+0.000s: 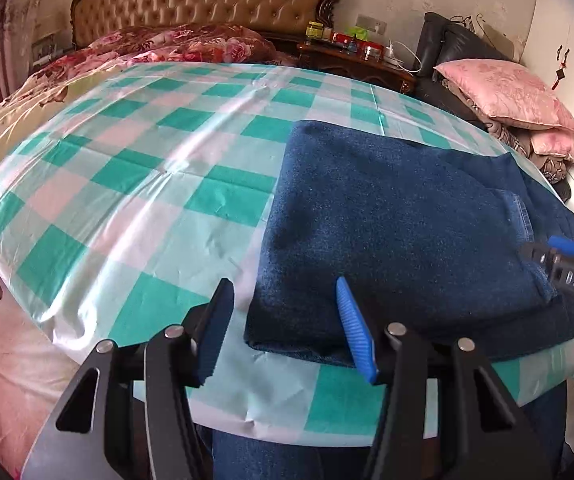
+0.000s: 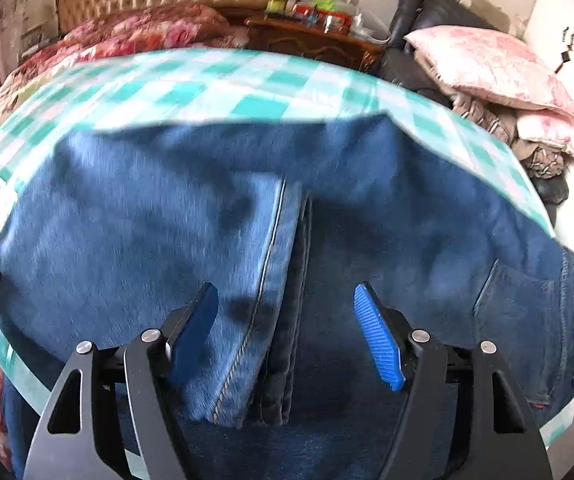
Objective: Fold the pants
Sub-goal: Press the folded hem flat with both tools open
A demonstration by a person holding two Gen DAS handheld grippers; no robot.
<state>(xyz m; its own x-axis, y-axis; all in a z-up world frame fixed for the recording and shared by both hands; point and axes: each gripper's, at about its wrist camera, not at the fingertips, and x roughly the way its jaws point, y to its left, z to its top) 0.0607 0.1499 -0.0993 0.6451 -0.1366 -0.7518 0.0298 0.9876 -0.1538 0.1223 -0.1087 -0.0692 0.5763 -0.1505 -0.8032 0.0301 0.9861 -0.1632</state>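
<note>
Honestly nearly done: the jeans (image 1: 399, 232) sit folded into a thick stack on the checked cloth (image 1: 135, 168), around 4 o'clock. Left gripper (image 1: 287, 332) and right gripper (image 2: 287, 336) both gape, gripping nothing. Maybe one final fold left.

The right gripper (image 2: 285, 334) has its jaws wide apart. The folded blue pants (image 2: 327, 208) lie under and between them, on the checked cloth (image 2: 207, 80).
</note>
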